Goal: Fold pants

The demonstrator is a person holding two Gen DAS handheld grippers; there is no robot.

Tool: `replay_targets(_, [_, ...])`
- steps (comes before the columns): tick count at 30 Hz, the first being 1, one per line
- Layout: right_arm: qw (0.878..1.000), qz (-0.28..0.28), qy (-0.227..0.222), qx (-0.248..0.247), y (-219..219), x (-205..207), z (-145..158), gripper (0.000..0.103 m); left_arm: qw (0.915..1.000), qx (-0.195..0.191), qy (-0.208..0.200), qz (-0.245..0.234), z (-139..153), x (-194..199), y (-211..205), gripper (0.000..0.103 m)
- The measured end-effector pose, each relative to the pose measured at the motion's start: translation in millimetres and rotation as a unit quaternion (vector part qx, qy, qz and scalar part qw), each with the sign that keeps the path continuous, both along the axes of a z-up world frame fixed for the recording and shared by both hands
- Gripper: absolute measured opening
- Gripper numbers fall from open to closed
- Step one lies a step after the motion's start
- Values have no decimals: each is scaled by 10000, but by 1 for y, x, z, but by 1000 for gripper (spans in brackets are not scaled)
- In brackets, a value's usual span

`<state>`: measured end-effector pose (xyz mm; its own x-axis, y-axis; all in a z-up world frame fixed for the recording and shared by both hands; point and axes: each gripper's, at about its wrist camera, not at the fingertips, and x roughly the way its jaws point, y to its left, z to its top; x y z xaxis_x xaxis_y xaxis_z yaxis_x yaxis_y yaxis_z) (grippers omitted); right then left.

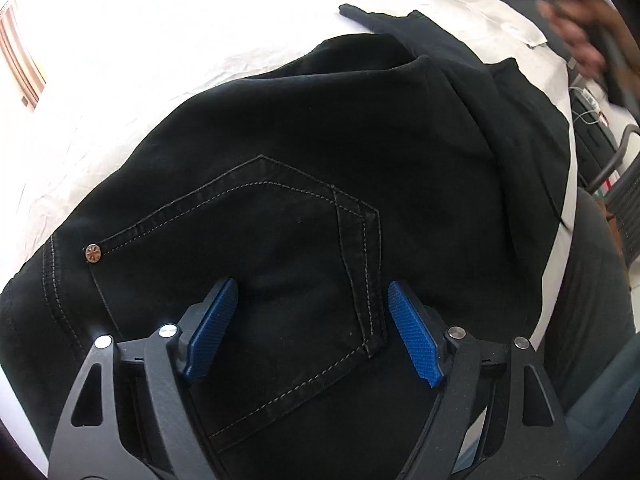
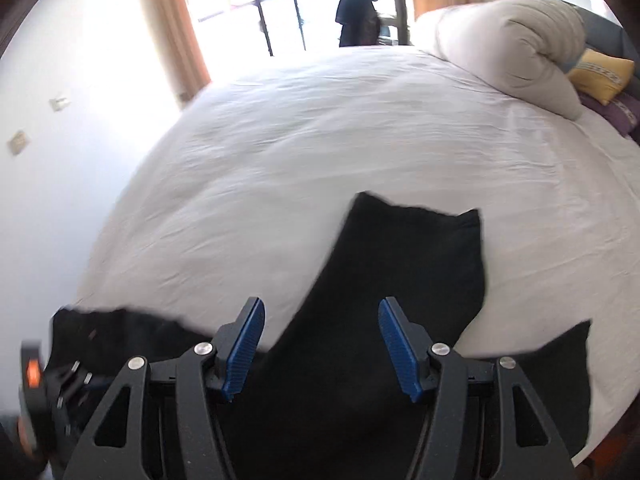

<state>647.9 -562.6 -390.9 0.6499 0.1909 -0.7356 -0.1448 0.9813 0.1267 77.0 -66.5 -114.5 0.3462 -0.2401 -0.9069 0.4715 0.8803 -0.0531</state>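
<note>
The black pants (image 1: 320, 200) lie spread on the white bed (image 1: 120, 80), seat side up, near the bed's edge. The left gripper (image 1: 312, 304) hangs over the seat with its blue fingers (image 1: 212, 328) set wide apart and nothing between them; a stitched back pocket (image 1: 260, 260) lies right under the gap, and a copper rivet (image 1: 92, 253) sits at the pocket's corner to the left. Beyond the pocket the cloth runs away in loose folds, one layer lapped over another, and a leg end reaches out flat onto the sheet. At the far right of that view a hand (image 1: 576, 36) shows only as a blur, past the bed's edge.

The right gripper (image 2: 322, 320) is over the leg part, its fingers (image 2: 400, 352) also spread wide and empty. From the right wrist view one leg (image 2: 404, 264) stretches away across the sheet, its end lying flat with a slightly uneven hem, and another dark piece of the pants shows at the lower right by the bed's edge. To the lower left the left gripper appears blurred, with an orange patch on its body, over more black cloth.

A rolled grey duvet (image 2: 516, 40) lies at the far right of the bed, with a yellow cushion (image 2: 600, 74) just behind it. A barred window (image 2: 288, 4) between orange curtains (image 2: 176, 28) stands beyond the bed, something dark hanging on it
</note>
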Motion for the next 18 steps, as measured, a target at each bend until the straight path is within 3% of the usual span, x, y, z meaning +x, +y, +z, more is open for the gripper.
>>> replay_targets(7, [9958,-325,711,-474,-5,118,-35,63,9999,-121,9,84,-1,3,9,78])
replay_targets(9, [9934,-421,853,-639,15,123,-54,63,9999,-131,0,89,3,-4,13,79])
replay_targets(15, [9828,-691,1270,-1149,22,162,-85,63,9998,-175,46,87,0,-14,21,79])
replay_targets(18, [9813,-921,1360,-999,11,172,-93,63,9997,-191,74,93,0,-14,24,79])
